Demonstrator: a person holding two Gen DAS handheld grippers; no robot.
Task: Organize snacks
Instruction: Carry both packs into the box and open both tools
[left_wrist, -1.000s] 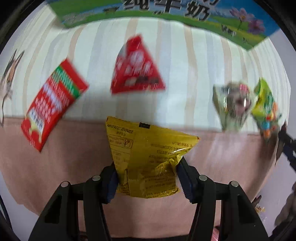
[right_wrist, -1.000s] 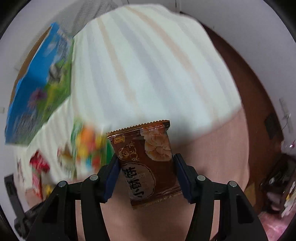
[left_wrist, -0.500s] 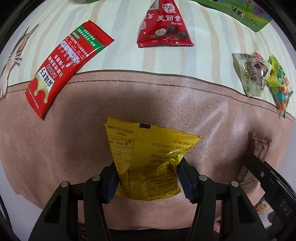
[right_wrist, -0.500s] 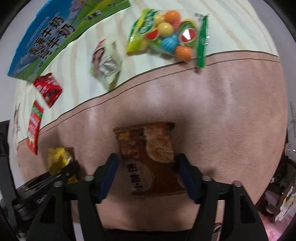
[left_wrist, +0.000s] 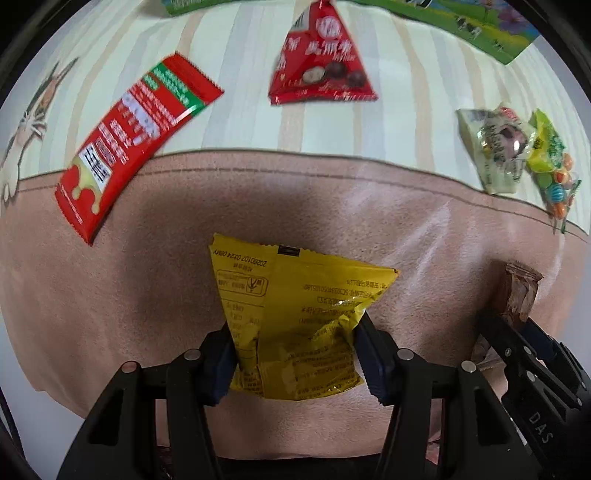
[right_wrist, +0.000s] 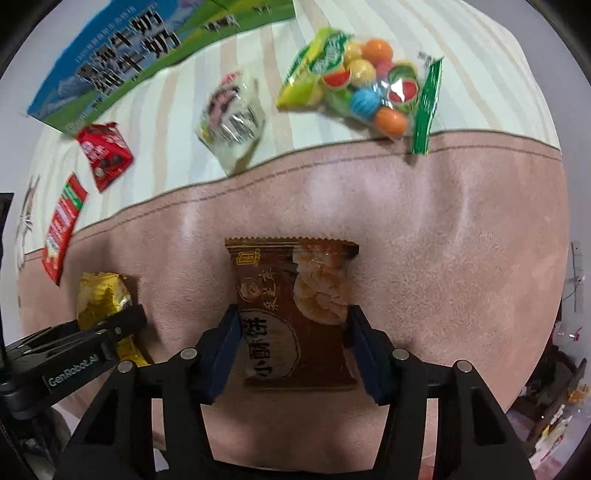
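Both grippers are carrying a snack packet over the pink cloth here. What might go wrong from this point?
1. The right gripper has its jaws closing on the brown packet, gripped only at its lower part; it might slip or twist.
2. The left gripper pinches the crinkled yellow packet low down, so the contents may get crushed.
3. The two grippers work side by side, so they might bump each other when setting down.
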